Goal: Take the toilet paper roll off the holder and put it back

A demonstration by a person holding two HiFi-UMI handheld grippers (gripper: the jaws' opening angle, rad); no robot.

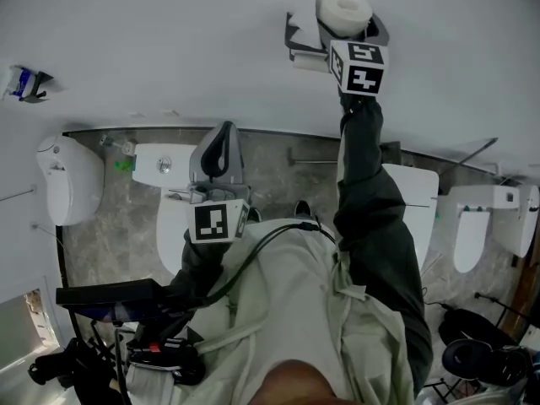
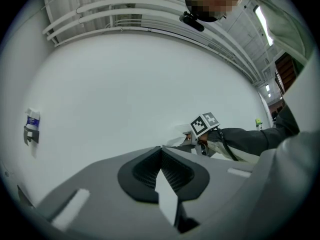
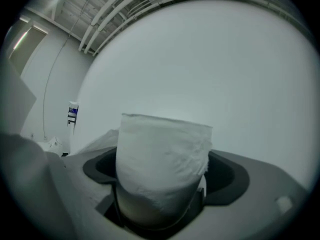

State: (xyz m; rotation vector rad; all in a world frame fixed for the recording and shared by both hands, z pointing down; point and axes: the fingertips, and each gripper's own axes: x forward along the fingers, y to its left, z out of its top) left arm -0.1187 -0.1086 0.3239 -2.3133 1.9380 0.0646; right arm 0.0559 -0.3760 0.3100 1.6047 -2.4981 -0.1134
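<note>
White wall (image 1: 169,40) bears holder (image 1: 295,36) above grey marbled floor (image 1: 283,175).

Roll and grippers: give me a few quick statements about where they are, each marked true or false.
1. The roll stands between the jaws of the right gripper. True.
2. The left gripper holds the roll. False: it is shut with nothing in it, held low near the person's body.
3. The right gripper is raised to the holder on the wall. True.
4. The roll lies on the floor. False: it is up by the holder, between the right gripper's jaws.
</note>
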